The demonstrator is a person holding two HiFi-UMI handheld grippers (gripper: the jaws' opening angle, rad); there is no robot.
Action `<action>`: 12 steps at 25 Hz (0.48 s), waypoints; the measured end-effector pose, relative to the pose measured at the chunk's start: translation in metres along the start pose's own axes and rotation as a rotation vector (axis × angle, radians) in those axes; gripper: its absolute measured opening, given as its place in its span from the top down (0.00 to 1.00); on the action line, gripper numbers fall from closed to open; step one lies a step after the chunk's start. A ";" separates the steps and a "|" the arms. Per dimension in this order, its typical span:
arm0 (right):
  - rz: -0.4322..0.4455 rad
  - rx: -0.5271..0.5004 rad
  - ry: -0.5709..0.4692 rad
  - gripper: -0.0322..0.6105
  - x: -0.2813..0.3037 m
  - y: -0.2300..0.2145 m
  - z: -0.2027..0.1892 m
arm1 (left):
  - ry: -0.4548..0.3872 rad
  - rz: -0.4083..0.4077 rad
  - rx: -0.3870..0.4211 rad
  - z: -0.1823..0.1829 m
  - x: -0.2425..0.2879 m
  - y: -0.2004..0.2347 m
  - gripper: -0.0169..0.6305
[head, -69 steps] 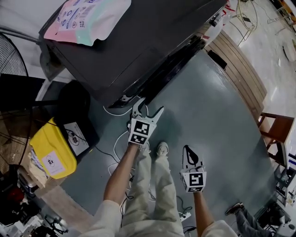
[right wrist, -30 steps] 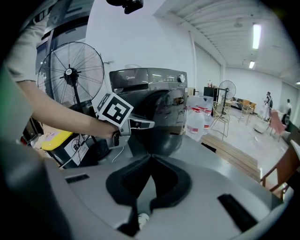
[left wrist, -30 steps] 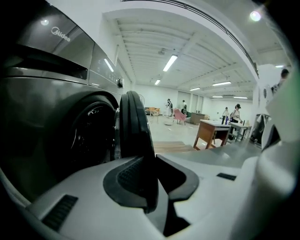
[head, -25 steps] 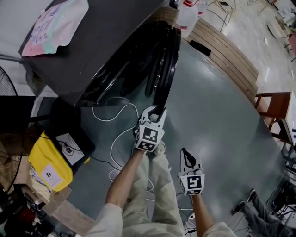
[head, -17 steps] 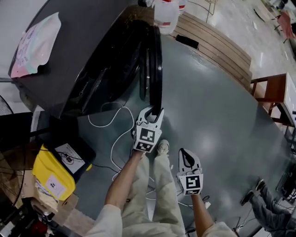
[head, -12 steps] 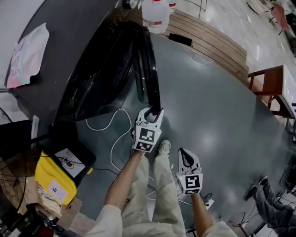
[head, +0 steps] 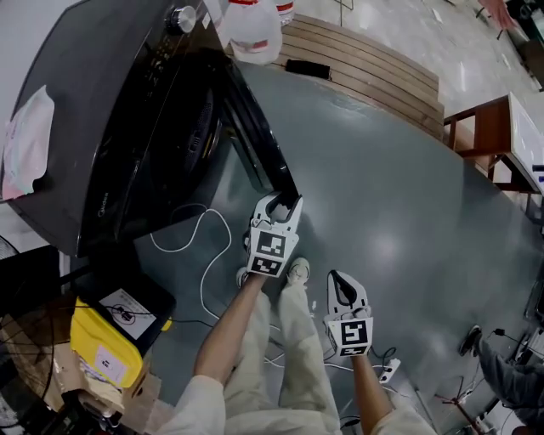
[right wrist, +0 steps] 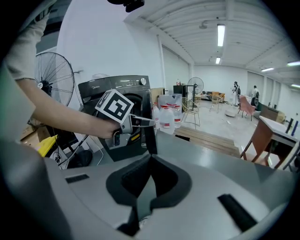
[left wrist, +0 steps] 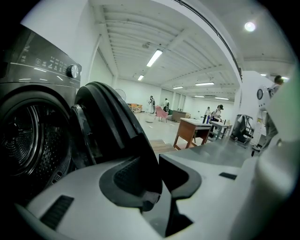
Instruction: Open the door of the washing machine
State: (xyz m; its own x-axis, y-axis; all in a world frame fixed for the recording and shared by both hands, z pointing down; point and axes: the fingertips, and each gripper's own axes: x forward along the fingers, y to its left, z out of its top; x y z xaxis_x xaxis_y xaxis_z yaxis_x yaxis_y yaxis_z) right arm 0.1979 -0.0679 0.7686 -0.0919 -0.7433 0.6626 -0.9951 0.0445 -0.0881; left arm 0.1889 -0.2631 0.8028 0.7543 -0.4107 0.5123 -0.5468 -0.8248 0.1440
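The dark washing machine [head: 110, 110] stands at the upper left of the head view. Its round door [head: 255, 136] is swung wide open, and the steel drum [left wrist: 28, 145] shows in the left gripper view. My left gripper [head: 285, 202] straddles the door's free edge [left wrist: 112, 122]. Its jaws are opening, but both pads still lie against the edge. My right gripper [head: 338, 279] hangs lower right over the grey floor, apart from the machine, shut and empty. The right gripper view shows its tips [right wrist: 151, 157] together and the left gripper [right wrist: 145, 121] on the door.
White jugs [head: 253, 25] stand on a wooden platform [head: 365, 64] past the machine. A white cable [head: 204, 246] loops on the floor below the door. A yellow box [head: 102, 348] lies at lower left, a power strip [head: 389, 371] near my feet, a wooden table [head: 493, 127] at right.
The door has gone from closed to swung far out on its hinge, with my left gripper on its edge. My right gripper has stayed shut beside my legs.
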 end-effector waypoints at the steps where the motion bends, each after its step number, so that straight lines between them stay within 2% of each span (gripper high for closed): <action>1: -0.006 0.006 0.000 0.95 -0.001 -0.006 -0.001 | 0.001 -0.004 0.004 0.003 0.006 -0.004 0.79; 7: -0.041 0.043 0.000 0.95 -0.009 -0.041 -0.006 | 0.009 -0.033 0.040 0.022 0.045 -0.026 0.79; 12: -0.081 0.066 0.003 0.95 -0.010 -0.071 -0.011 | 0.003 -0.050 0.067 0.039 0.081 -0.040 0.85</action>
State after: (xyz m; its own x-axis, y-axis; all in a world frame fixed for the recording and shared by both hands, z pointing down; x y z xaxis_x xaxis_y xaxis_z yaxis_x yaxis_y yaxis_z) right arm 0.2687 -0.0562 0.7761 -0.0111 -0.7407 0.6718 -0.9948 -0.0598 -0.0824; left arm 0.2861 -0.2790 0.8055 0.7789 -0.3667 0.5088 -0.4824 -0.8687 0.1124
